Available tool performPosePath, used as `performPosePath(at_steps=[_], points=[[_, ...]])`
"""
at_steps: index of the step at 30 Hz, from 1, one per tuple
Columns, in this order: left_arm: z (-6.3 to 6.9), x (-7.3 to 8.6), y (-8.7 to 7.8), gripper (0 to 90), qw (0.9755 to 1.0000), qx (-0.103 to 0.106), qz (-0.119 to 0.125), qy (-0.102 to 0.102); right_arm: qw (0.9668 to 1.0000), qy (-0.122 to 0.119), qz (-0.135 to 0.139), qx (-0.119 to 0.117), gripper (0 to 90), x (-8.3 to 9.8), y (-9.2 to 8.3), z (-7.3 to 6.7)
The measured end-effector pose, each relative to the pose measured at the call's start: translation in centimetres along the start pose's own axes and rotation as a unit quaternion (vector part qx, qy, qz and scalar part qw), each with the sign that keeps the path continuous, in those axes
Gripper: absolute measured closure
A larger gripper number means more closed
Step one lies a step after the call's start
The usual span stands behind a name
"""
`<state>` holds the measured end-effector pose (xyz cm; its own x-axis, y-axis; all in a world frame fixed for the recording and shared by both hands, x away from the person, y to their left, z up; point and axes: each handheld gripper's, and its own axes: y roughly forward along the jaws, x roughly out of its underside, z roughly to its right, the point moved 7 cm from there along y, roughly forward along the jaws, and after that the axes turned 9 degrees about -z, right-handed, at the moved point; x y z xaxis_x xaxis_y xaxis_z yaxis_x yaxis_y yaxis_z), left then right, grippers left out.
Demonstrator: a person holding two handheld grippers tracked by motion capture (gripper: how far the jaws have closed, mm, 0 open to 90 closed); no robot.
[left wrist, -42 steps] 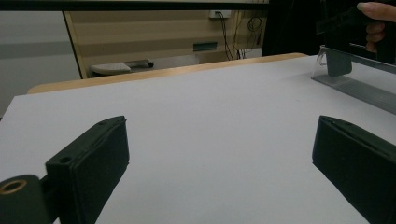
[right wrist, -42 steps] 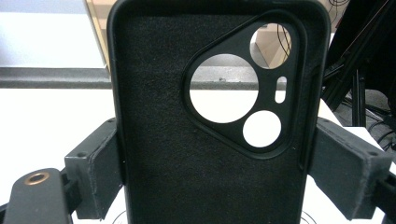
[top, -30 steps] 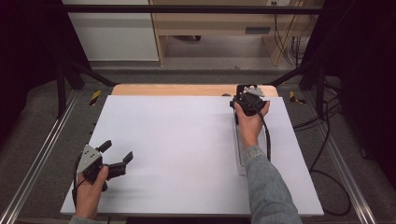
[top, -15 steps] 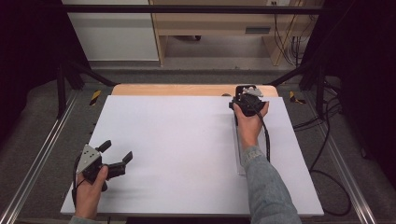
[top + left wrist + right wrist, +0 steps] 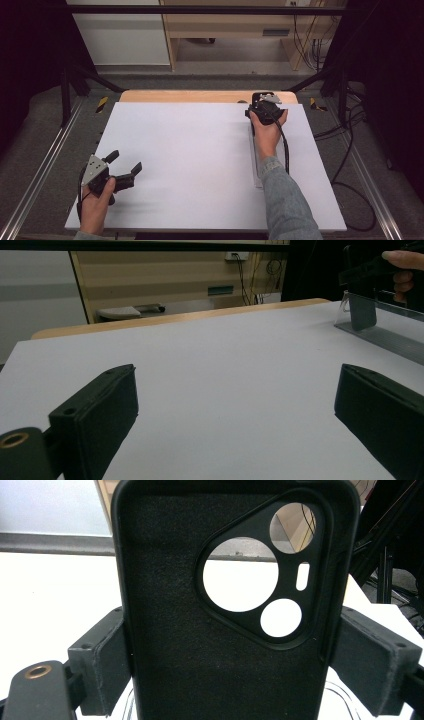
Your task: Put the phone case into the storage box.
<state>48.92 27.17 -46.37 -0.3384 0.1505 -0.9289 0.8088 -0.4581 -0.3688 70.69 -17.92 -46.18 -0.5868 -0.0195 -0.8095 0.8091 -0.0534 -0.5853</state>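
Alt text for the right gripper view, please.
A black phone case stands upright, clamped by its side edges between the right tool's two black pads, soft inner lining facing the camera. White table shows through its camera cutouts.

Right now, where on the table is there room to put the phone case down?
The white sheet is bare between the left claw and the right arm. It is crowded at the right, where the clear strip lies and the right claw grips the case.
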Motion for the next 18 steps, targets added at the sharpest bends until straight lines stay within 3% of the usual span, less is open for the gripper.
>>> performPosePath(at_steps=[18], points=[[0.03,0.02,0.00,3.7,1.0000,0.001,-0.001,-0.001,1.0000,-0.001,-0.002,-0.002,11.8,0.07,0.02,0.00]])
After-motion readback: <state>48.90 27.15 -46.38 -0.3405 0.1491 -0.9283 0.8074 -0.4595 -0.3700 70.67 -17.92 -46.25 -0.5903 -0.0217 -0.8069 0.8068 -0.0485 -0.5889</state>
